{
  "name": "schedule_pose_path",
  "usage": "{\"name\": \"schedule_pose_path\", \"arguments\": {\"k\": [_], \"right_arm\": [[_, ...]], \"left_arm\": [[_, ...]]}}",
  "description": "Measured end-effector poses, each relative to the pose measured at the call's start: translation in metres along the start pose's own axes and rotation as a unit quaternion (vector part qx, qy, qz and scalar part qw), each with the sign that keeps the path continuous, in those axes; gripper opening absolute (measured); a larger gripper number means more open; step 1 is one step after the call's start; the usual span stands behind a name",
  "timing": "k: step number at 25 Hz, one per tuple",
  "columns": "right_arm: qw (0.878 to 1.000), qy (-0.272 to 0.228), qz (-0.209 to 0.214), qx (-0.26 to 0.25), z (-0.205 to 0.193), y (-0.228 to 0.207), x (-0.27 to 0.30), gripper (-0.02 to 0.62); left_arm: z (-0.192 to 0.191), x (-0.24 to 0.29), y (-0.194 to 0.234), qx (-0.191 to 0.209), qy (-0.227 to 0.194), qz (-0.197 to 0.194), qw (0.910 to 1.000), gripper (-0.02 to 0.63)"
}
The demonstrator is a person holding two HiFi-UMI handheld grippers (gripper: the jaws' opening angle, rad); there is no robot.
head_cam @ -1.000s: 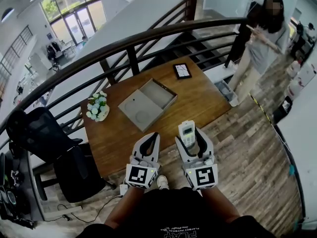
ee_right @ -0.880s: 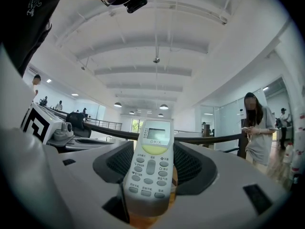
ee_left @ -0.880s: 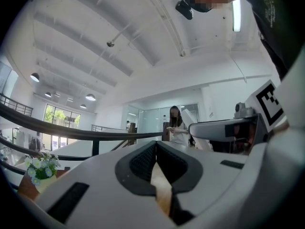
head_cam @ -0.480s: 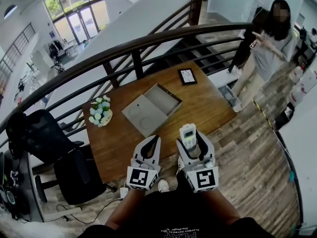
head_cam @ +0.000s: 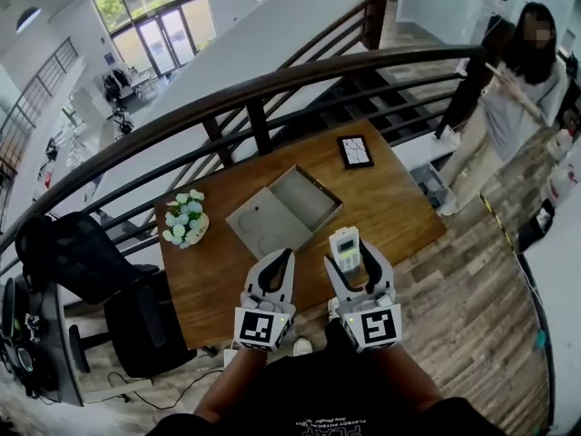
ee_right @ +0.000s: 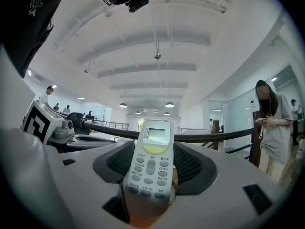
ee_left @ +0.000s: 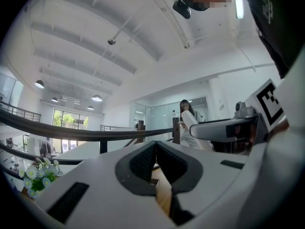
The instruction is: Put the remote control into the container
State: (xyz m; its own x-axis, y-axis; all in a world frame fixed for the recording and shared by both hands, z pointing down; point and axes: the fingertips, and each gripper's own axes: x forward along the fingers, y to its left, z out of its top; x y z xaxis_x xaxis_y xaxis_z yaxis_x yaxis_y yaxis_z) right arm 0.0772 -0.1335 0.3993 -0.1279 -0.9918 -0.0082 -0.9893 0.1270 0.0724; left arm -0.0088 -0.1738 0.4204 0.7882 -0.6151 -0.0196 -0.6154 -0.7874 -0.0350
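Observation:
A white remote control (head_cam: 345, 247) with a small screen and grey buttons stands upright between the jaws of my right gripper (head_cam: 356, 260), which is shut on it; the right gripper view shows the same remote (ee_right: 151, 162) pointing up. My left gripper (head_cam: 272, 273) hangs beside it, shut with nothing held, and its jaws meet in the left gripper view (ee_left: 155, 162). Both are held over the near edge of the wooden table (head_cam: 381, 209). The container, an open grey box (head_cam: 287, 211) with its lid laid flat, lies on the table beyond the grippers.
A small pot of white flowers (head_cam: 185, 219) stands at the table's left. A dark framed tablet (head_cam: 355, 151) lies at the far right corner. A dark curved railing (head_cam: 272, 89) runs behind the table. A black office chair (head_cam: 86, 262) is to the left; a person (head_cam: 517, 98) stands at the right.
The head view has shifted, so the table, box and railing sit slightly lower and further right in the picture. Both grippers keep their pose and the remote stays gripped.

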Motion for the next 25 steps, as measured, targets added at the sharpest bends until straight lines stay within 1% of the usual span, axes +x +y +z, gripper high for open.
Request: {"name": "schedule_pose_path", "arguments": {"k": [5, 8, 12, 15, 19, 25], "right_arm": [[1.0, -0.005, 0.012, 0.009, -0.006, -0.021, 0.035, 0.268], [1.0, 0.005, 0.024, 0.015, -0.011, -0.031, 0.053, 0.268], [0.999, 0.006, 0.038, 0.019, -0.013, -0.048, 0.077, 0.268], [0.999, 0.006, 0.047, 0.024, -0.015, -0.064, 0.094, 0.268], [0.997, 0.0, 0.07, 0.022, -0.017, -0.079, 0.113, 0.268], [0.995, 0.011, 0.096, 0.032, -0.026, -0.095, 0.135, 0.268]], "left_arm": [[-0.008, 0.035, 0.012, -0.009, 0.015, 0.009, 0.9998, 0.006], [-0.013, 0.054, 0.019, -0.015, 0.021, 0.016, 0.9995, 0.006], [-0.016, 0.076, 0.029, -0.012, 0.026, 0.032, 0.9991, 0.006], [-0.017, 0.092, 0.035, -0.016, 0.035, 0.048, 0.9981, 0.006], [-0.016, 0.11, 0.04, -0.005, 0.045, 0.072, 0.9963, 0.006], [-0.022, 0.123, 0.051, -0.012, 0.051, 0.105, 0.9931, 0.006]]}}
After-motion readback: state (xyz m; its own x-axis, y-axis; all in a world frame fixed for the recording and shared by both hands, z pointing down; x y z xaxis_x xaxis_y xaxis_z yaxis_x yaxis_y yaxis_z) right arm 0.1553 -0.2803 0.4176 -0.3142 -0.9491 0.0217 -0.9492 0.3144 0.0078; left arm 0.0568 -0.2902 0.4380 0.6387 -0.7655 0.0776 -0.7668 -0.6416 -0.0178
